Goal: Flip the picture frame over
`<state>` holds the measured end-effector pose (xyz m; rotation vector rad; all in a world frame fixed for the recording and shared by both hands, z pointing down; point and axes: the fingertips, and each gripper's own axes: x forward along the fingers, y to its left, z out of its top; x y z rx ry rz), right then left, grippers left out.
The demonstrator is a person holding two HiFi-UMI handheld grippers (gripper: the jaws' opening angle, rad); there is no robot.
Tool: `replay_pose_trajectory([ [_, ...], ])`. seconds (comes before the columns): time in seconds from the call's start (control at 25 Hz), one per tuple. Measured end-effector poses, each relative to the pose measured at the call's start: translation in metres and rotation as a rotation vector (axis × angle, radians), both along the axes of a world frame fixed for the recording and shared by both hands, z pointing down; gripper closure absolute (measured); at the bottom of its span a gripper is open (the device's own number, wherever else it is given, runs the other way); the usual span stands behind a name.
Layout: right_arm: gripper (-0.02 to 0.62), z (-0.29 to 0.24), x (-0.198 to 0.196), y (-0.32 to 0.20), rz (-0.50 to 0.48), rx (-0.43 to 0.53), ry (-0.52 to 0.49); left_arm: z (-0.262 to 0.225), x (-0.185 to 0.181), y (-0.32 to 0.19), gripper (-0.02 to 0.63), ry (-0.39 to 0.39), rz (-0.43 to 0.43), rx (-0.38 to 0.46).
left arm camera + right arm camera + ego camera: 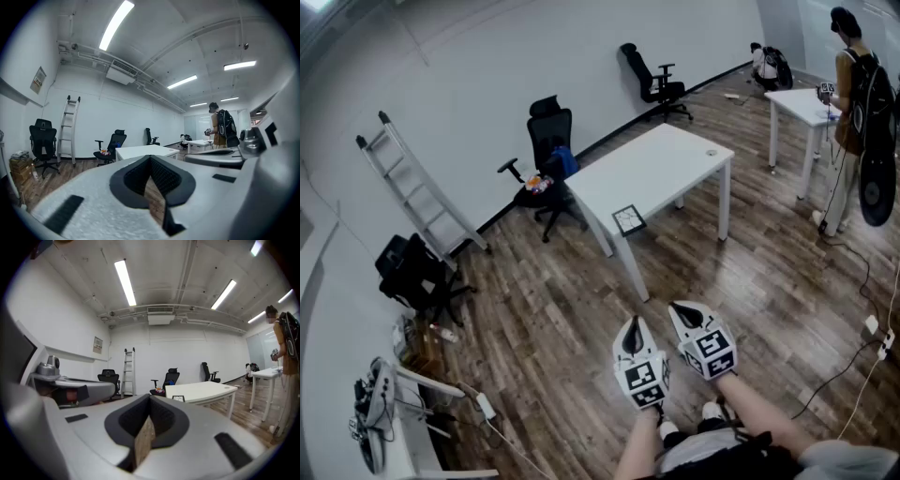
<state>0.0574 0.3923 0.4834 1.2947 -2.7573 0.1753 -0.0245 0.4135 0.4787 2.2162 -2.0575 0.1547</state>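
I hold both grippers side by side, low and close to my body, pointing almost level toward the table (675, 159) ahead. My left gripper (633, 325) has its jaws closed tip to tip with nothing in them; only floor (553, 309) shows through the gap behind the tips. My right gripper (682, 309), just beside it, is closed and empty too.

The frame (628, 219) lies flat on the table, well ahead of both grippers. It sits right at the table's near edge, close to the corner over the front leg. Between my grippers and that edge there is only open wood floor. Beyond the frame the tabletop is mostly bare.

A chair (546, 159) stands close to the table's left end, and a ladder (417, 192) leans on the wall further left. Off to my right a power strip (886, 343) lies on the floor. Further off on that side, a person (858, 103) stands at a second table (802, 105), well apart from me.
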Motion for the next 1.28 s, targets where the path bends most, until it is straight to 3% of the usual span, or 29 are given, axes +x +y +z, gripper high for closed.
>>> replay_pose_trajectory([
  [0.68, 0.591, 0.001, 0.012, -0.005, -0.010, -0.003, -0.026, 0.009, 0.011, -0.002, 0.604, -0.010, -0.013, -0.022],
  [1.28, 0.591, 0.006, 0.033, -0.016, -0.093, -0.007, -0.014, 0.014, 0.036, -0.007, 0.604, -0.005, -0.080, -0.027],
])
